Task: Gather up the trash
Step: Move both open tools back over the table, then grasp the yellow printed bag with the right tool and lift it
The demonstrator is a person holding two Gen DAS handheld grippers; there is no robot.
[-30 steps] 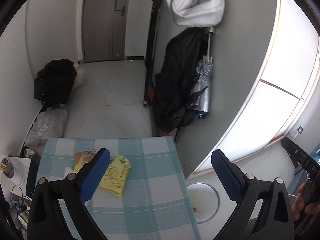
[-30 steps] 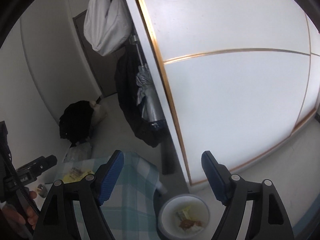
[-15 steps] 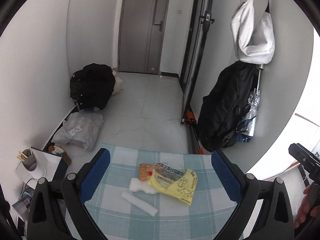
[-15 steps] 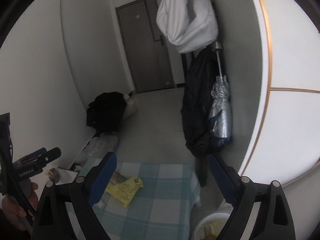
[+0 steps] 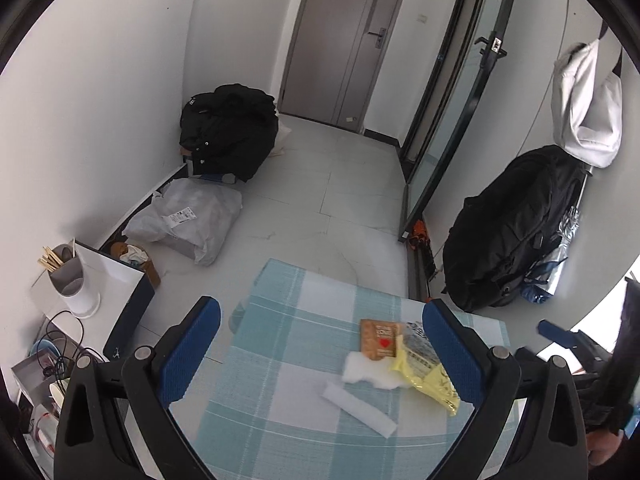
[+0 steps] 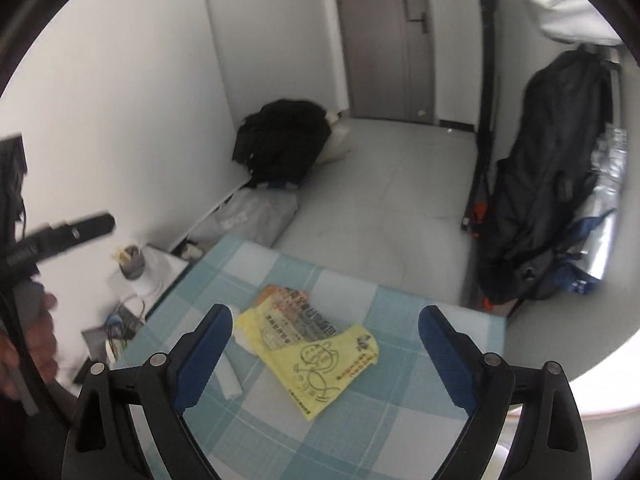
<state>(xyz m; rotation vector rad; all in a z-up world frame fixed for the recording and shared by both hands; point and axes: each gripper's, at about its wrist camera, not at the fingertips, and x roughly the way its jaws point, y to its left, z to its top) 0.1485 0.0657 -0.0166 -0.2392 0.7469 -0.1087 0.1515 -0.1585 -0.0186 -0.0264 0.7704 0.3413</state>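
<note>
On the blue-and-white checked tablecloth [image 5: 288, 320] lies a small heap of trash. It holds a yellow printed wrapper [image 5: 428, 380] [image 6: 320, 364], a brown packet with a red heart [image 5: 380, 338], a white foam lump [image 5: 360, 372] and a white strip [image 5: 358, 404] [image 6: 230, 380]. My left gripper [image 5: 321, 306] is open above the cloth, the heap near its right finger. My right gripper [image 6: 326, 314] is open too, nothing between its pads, with the yellow wrapper centred below it. Each view shows the other gripper at its edge, and a hand [image 6: 36, 340] holds the left one.
On the floor past the table lie a black bag [image 5: 228, 136] and a grey plastic parcel [image 5: 188, 220]. A low white stand with a cup of sticks [image 5: 66, 268] is left of the table. A black backpack [image 5: 516, 232] hangs at right. A white bin's rim [image 6: 600, 432] shows lower right.
Both views have swung left, away from the white wall panel and the bin, onto the table. The trash heap now lies between the fingers. The right jaws stand a little wider.
</note>
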